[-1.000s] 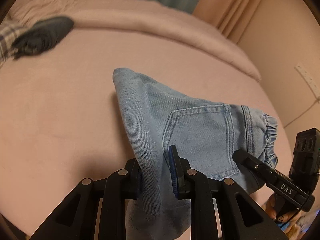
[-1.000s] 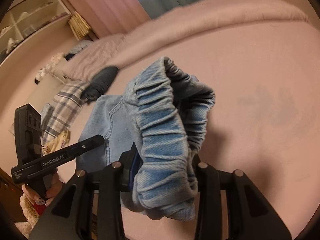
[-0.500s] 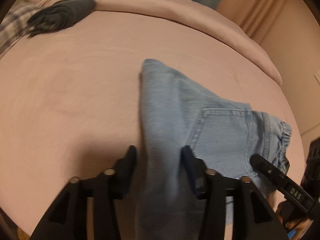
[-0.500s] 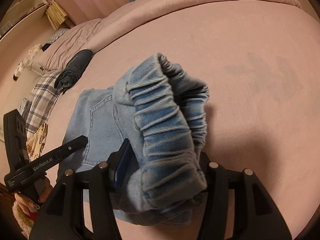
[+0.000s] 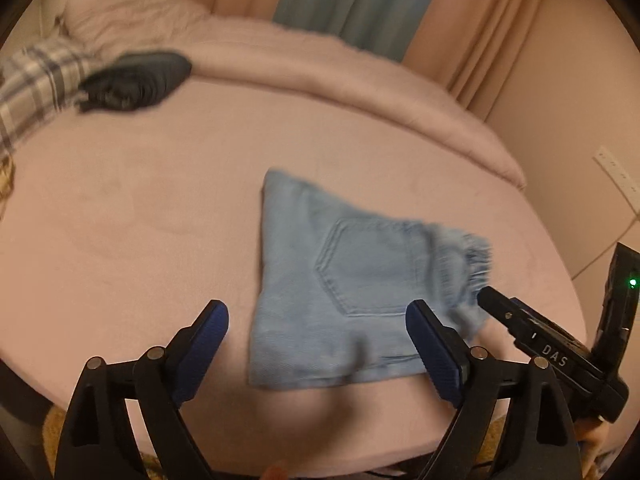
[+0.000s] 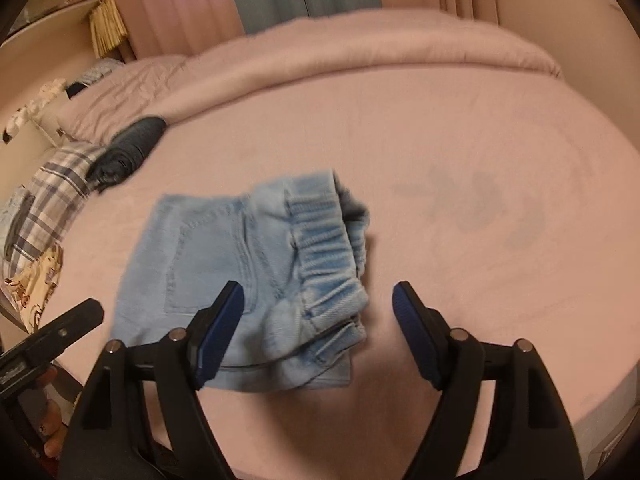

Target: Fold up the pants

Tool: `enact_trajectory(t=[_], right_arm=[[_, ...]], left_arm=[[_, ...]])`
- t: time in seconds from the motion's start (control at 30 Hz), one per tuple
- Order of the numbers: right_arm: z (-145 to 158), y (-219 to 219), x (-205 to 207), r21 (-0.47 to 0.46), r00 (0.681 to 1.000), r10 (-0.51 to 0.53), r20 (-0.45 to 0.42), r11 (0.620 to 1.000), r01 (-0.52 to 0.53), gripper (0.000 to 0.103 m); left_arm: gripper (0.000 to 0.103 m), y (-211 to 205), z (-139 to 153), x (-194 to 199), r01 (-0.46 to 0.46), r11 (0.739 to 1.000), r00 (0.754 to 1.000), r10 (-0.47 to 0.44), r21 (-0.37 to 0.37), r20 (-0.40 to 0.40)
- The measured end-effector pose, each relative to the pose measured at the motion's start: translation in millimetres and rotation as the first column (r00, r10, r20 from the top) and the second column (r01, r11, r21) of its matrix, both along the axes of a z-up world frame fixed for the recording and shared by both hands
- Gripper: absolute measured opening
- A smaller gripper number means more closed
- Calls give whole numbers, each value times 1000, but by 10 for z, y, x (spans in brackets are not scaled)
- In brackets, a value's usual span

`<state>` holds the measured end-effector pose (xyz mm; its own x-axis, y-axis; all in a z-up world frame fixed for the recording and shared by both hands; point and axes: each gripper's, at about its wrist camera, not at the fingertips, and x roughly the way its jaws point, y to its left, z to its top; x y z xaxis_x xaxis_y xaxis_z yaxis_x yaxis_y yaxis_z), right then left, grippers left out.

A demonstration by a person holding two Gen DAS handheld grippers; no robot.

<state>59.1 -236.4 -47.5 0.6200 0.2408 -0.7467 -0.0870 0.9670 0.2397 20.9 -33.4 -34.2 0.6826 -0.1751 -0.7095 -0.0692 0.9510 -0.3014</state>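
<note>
Pink bed carries folded pants; left gripper and right gripper angle downward above them, jaws spreading, clamping nothing, pants toward twelve o'clock.

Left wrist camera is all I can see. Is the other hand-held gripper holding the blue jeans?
Observer: No. The right hand-held gripper has its jaws opening, with the pads clear of the folded light-blue denim pants lying on the pink bed sheet.
Operator: Is the stretchy top flat?
Observer: No, the gathered elastic waistband sits bunched up in a hump above the fold.
Operator: Anything else over there?
Observer: The sheet has faint darker smudges to the right of the pants.
</note>
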Motion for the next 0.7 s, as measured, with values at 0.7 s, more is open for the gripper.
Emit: enact_trajectory(t=[0.7], right_arm=[[642,169,-496,-50,979,10,202,999,0,92]], left_arm=[[97,-134,287,-346,-53,994,996,46,96,74]])
